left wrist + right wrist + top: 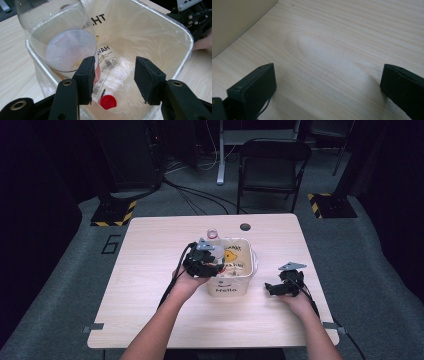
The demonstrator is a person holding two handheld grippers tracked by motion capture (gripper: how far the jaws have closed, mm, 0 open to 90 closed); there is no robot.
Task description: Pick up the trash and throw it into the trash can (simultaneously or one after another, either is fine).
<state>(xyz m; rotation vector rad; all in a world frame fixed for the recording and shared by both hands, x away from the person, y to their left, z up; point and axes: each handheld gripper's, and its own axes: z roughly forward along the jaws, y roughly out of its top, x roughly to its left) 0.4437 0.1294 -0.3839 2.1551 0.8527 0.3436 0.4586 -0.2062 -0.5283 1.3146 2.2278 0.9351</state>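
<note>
The left claw [113, 80] hung over the bin [186, 37], spread, nothing pinched. The bottle [62, 32] leaned on the bin's rim beside one pad, apparently let go so it could drop in. A red cap [108, 102] already lay on the liner below. The right claw [327, 92] idled, spread wide, low over the bare surface [342, 37], probably kept clear of the drop. The left gripper view revealed the bin's inside; the high view placed the bin [231, 287] mid-surface between both hands.

Clear plastic bottle [62, 35] – uncapped, tilted over the lined bin's [160, 22] rim.
</note>
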